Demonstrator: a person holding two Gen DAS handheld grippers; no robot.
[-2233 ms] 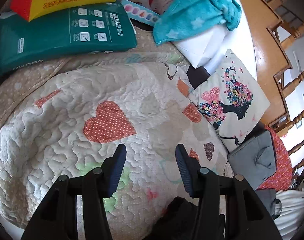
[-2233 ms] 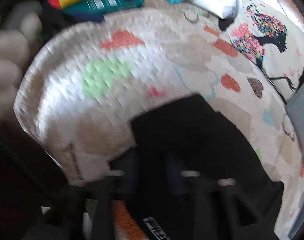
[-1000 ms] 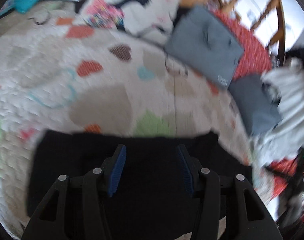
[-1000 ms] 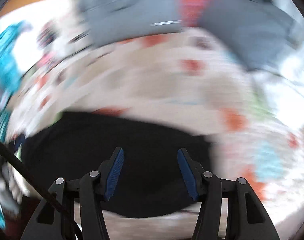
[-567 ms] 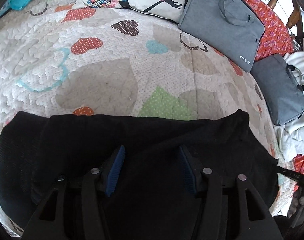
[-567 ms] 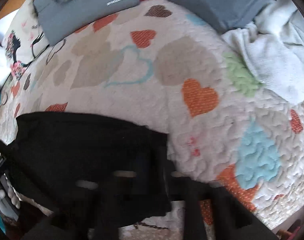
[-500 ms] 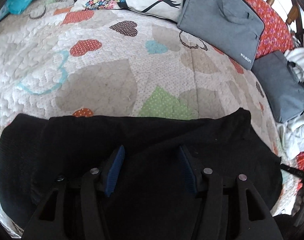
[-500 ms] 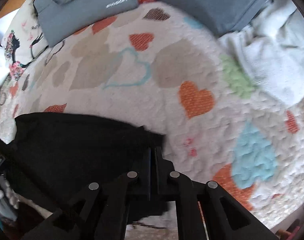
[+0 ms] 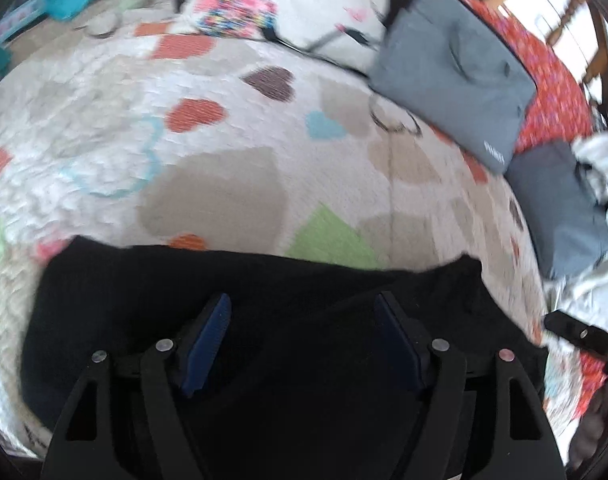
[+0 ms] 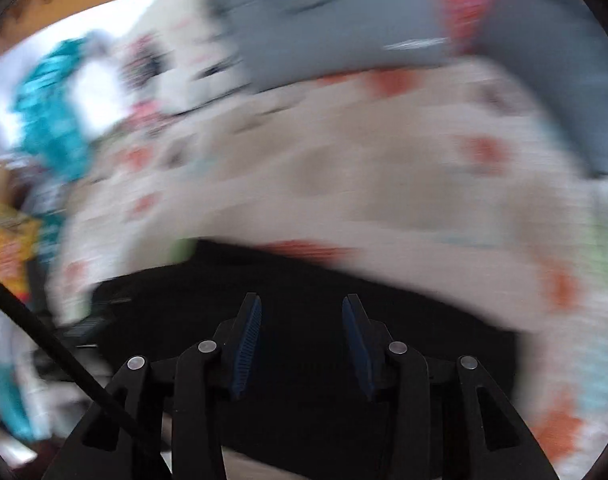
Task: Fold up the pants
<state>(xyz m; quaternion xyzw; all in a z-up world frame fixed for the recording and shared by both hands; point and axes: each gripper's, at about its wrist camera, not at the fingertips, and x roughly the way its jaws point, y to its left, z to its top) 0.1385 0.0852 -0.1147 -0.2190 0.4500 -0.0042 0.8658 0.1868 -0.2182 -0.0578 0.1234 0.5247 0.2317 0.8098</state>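
Note:
The black pants [image 9: 264, 288] lie as a flat folded dark slab on the heart-patterned quilt [image 9: 208, 152], at the near edge of the bed. My left gripper [image 9: 304, 304] is open and empty, its blue pads [image 9: 208, 336] spread wide just above the pants. In the blurred right wrist view the pants [image 10: 304, 280] lie under my right gripper [image 10: 301, 306], which is open and empty above them. The tip of the right gripper shows at the right edge of the left wrist view [image 9: 584, 336].
A flowered white cushion [image 9: 288, 4], a grey laptop bag [image 9: 452, 68], a second grey bag [image 9: 564, 208] and a white cloth heap [image 9: 600, 264] lie along the far and right sides of the bed. A teal blanket [image 10: 52, 120] sits far left.
My right gripper, shut at the pants' corner half a second ago, has opened and swung left over the pants. My left gripper stays open and has shifted slightly over the pants.

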